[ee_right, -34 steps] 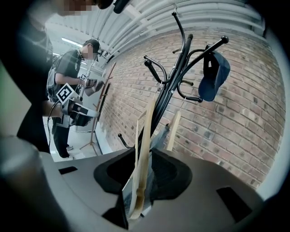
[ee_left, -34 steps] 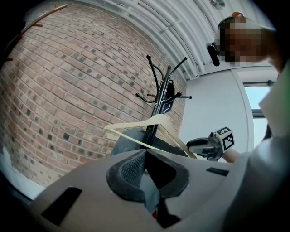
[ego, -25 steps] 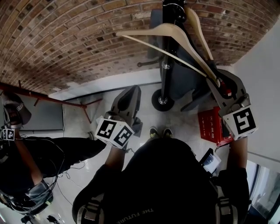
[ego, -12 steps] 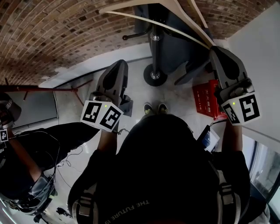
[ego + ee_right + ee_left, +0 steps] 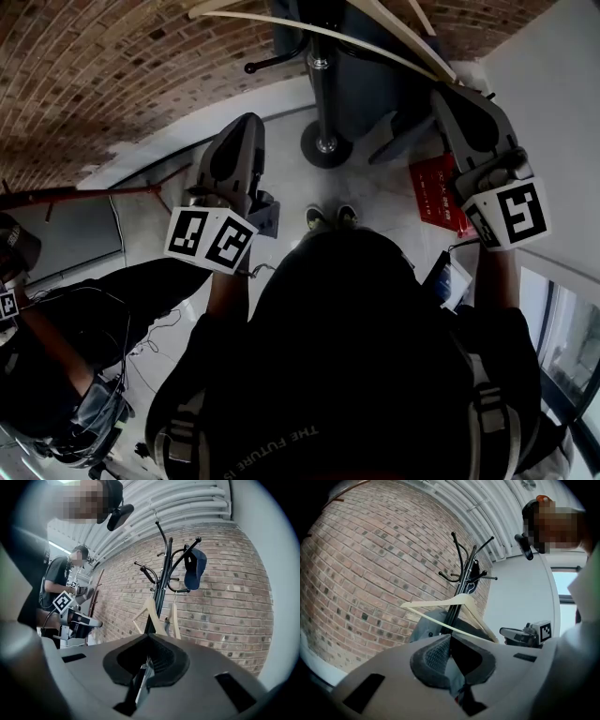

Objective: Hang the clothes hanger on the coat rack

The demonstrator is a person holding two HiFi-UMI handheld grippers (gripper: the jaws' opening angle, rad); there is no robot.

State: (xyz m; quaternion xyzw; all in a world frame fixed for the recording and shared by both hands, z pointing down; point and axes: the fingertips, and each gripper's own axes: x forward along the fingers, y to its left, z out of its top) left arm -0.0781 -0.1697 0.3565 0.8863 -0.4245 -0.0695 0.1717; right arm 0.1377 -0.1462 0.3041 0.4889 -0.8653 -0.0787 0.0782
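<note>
A pale wooden hanger (image 5: 319, 33) with a crossbar runs along the top of the head view, beside the black coat rack pole (image 5: 319, 84). My right gripper (image 5: 448, 89) is shut on the hanger's right end. In the right gripper view the hanger (image 5: 151, 613) rises from the shut jaws of my right gripper (image 5: 149, 637) toward the coat rack (image 5: 164, 564), with a second hanger (image 5: 174, 620) beside it. My left gripper (image 5: 246, 124) is shut on nothing, left of the pole. The left gripper view shows the hanger (image 5: 450, 609) with its hook close to the rack (image 5: 464, 569); whether it rests on a prong is unclear.
A blue cap (image 5: 194, 569) hangs on an upper prong. The rack's round base (image 5: 325, 148) stands just ahead of my feet, with a red crate (image 5: 433, 192) to its right. Brick wall behind, white wall at right. Another person (image 5: 37, 356) is at the left.
The hanger and rack have slid up toward the top edge of the head view. My right gripper still holds the hanger's end. My left gripper has drifted up and left.
</note>
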